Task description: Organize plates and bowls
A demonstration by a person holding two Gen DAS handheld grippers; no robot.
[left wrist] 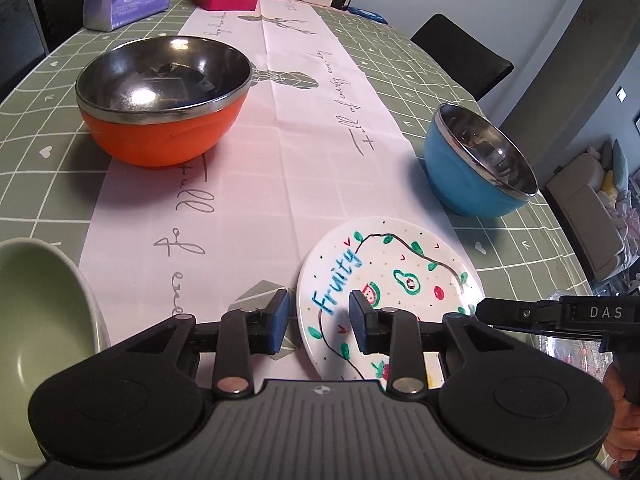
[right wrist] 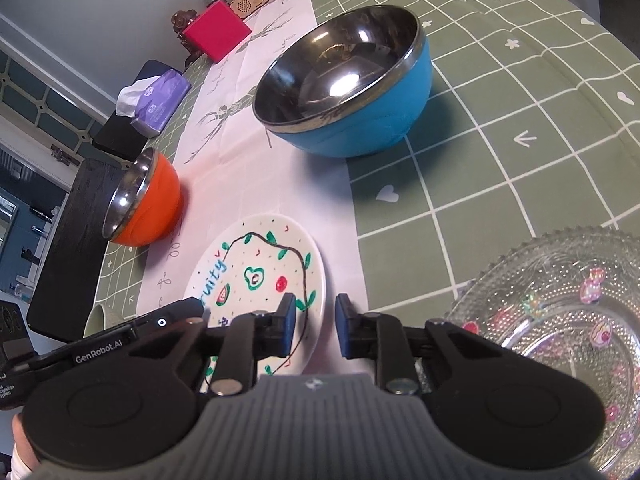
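Orange bowl (left wrist: 162, 100), blue bowl (left wrist: 476, 164), painted plate (left wrist: 388, 296), left gripper (left wrist: 319, 320) jaws apart

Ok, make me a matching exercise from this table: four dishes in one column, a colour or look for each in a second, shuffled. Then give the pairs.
Dishes:
1. big steel-lined bowl near the tissue pack
2. steel-lined bowl on the green check cloth
3. plate between the two grippers
4. dish at the right gripper's side

Looks:
A. clear patterned glass
B. orange outside
C. white, painted with fruit and "Fruity"
D. blue outside

Pairs: 1-B, 2-D, 3-C, 4-A
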